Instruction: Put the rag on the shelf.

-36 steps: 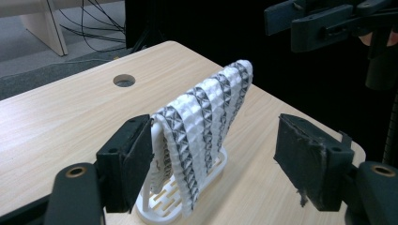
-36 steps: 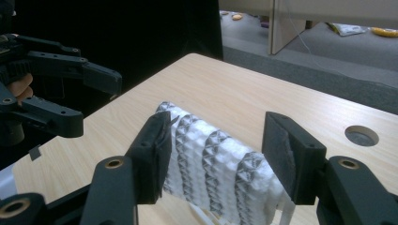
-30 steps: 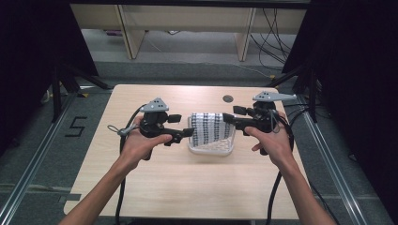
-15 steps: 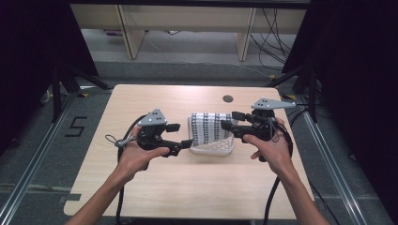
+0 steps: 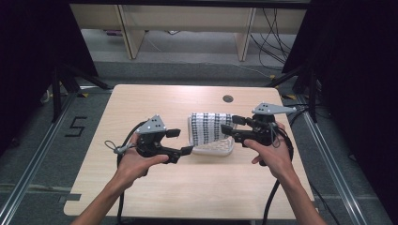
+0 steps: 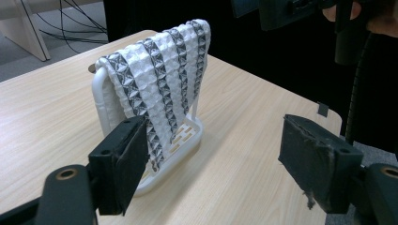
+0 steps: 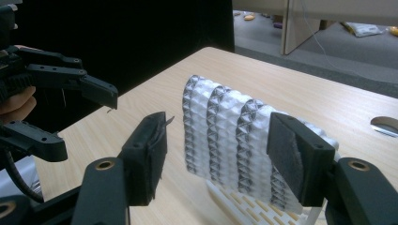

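One white rack stands mid-table with one black-and-white striped waffle cloth draped over its top rail, and one gripper sits at each side of it. Nearest, the left gripper is held just left of the rack's near corner; its jaws are spread with nothing between them. The left gripper view adds what the high view hides: the rack's slotted base tray and the cloth's hanging edge just past the left pad. The right gripper sits at the cloth's right end, and its jaws have just been opening. The right gripper view shows them spread, the cloth beyond, unpinched. Farther off, one round cable hole marks the wooden table.
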Motion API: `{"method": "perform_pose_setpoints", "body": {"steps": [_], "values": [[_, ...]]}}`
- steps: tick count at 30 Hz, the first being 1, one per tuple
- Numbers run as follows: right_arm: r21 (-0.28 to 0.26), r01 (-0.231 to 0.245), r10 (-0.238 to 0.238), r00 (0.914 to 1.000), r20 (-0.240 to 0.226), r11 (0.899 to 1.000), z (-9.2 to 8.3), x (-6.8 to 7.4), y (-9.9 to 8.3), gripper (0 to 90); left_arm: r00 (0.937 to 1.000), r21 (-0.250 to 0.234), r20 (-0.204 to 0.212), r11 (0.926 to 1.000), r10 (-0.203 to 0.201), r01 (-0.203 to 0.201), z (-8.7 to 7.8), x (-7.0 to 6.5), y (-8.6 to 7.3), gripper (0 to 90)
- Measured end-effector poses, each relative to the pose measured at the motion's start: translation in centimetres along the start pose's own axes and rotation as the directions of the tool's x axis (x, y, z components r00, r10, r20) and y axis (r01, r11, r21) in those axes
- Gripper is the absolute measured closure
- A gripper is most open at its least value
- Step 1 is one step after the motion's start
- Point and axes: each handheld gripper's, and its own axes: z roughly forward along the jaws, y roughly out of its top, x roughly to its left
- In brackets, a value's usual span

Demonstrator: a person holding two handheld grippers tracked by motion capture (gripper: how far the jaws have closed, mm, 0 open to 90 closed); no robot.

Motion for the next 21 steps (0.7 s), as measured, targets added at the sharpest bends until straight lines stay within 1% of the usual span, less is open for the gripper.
{"method": "perform_pose_setpoints", "body": {"steps": [3,4,6,7,8,9,10,11,12,13,14,15,16,17,18,19,20,21], "values": [[-0.007,0.004,-0.004,1.0000,-0.004,1.000,0.0,0.0,-0.2,38.7,1.0000,0.005,-0.008,1.0000,-0.001,0.001,-0.1,-0.1,-0.2,22.9],[-0.007,0.017,-0.017,0.9998,0.005,1.000,0.0,0.0,-0.2,38.1,1.0000,0.007,-0.008,1.0000,-0.003,0.003,-0.1,-0.1,-0.3,22.7],[-0.015,-0.008,0.009,0.9999,0.008,1.000,-0.1,0.1,-0.3,37.0,1.0000,0.010,-0.004,0.9999,-0.005,0.005,-0.1,-0.1,-0.4,22.7],[-0.019,0.008,-0.008,0.9999,0.009,1.000,-0.1,0.0,-0.3,36.6,1.0000,0.012,-0.004,0.9999,-0.006,0.007,-0.1,-0.2,-0.5,22.7],[-0.013,-0.008,0.008,0.9999,0.013,1.000,-0.1,0.2,-0.4,36.0,1.0000,0.013,-0.008,0.9999,-0.004,0.004,-0.1,-0.2,-0.6,22.1],[-0.016,0.003,-0.003,0.9998,0.018,1.000,-0.1,0.2,-0.4,35.6,1.0000,0.013,-0.008,0.9999,-0.004,0.004,-0.1,-0.2,-0.6,21.3],[-0.013,-0.003,0.003,0.9999,0.013,1.000,-0.2,0.2,-0.5,35.6,0.9999,0.010,-0.007,0.9999,-0.009,0.009,-0.1,-0.2,-0.8,21.1],[-0.017,-0.019,0.020,0.9997,0.011,1.000,-0.2,0.4,-0.6,35.5,0.9999,0.008,-0.004,0.9999,-0.015,0.015,-0.1,-0.2,-0.9,21.1],[-0.020,0.002,-0.002,1.0000,0.007,1.000,-0.2,0.2,-0.6,35.4,0.9999,0.009,-0.005,0.9998,-0.015,0.015,-0.1,-0.2,-1.0,21.1],[-0.020,0.002,-0.002,1.0000,0.007,1.000,-0.2,0.2,-0.6,35.4,0.9999,0.009,-0.005,0.9998,-0.015,0.015,-0.1,-0.2,-1.0,21.1],[-0.025,0.014,-0.014,0.9997,0.021,1.000,-0.3,0.2,-0.7,35.4,0.9999,0.021,-0.014,0.9998,-0.006,0.006,-0.3,-0.2,-1.1,21.1],[-0.016,-0.011,0.011,0.9999,0.007,1.000,-0.3,0.3,-0.9,35.4,0.9998,0.019,-0.015,0.9998,-0.010,0.010,-0.3,-0.2,-1.1,21.0],[-0.027,0.023,-0.023,0.9997,0.011,0.999,-0.2,0.2,-1.0,35.4,0.9997,0.022,-0.021,0.9997,-0.009,0.009,-0.4,-0.2,-1.2,20.9],[-0.027,0.023,-0.023,0.9997,0.011,0.999,-0.2,0.2,-1.0,35.4,0.9997,0.022,-0.021,0.9997,-0.009,0.009,-0.4,-0.2,-1.2,20.8],[-0.016,0.005,-0.005,0.9997,0.023,1.000,-0.3,0.4,-1.2,35.4,0.9997,0.020,-0.022,0.9997,-0.011,0.011,-0.5,-0.2,-1.2,20.8],[-0.017,0.005,-0.005,0.9998,0.019,1.000,-0.3,0.4,-1.3,35.4,0.9998,0.015,-0.017,0.9998,-0.013,0.013,-0.5,-0.2,-1.3,20.8],[-0.017,0.021,-0.021,0.9995,0.026,1.000,-0.4,0.4,-1.3,35.4,0.9998,0.016,-0.019,0.9998,-0.012,0.012,-0.6,-0.3,-1.4,20.8],[-0.017,0.021,-0.021,0.9995,0.026,1.000,-0.4,0.4,-1.3,35.4,0.9998,0.016,-0.019,0.9998,-0.012,0.012,-0.6,-0.3,-1.4,20.8]]}}
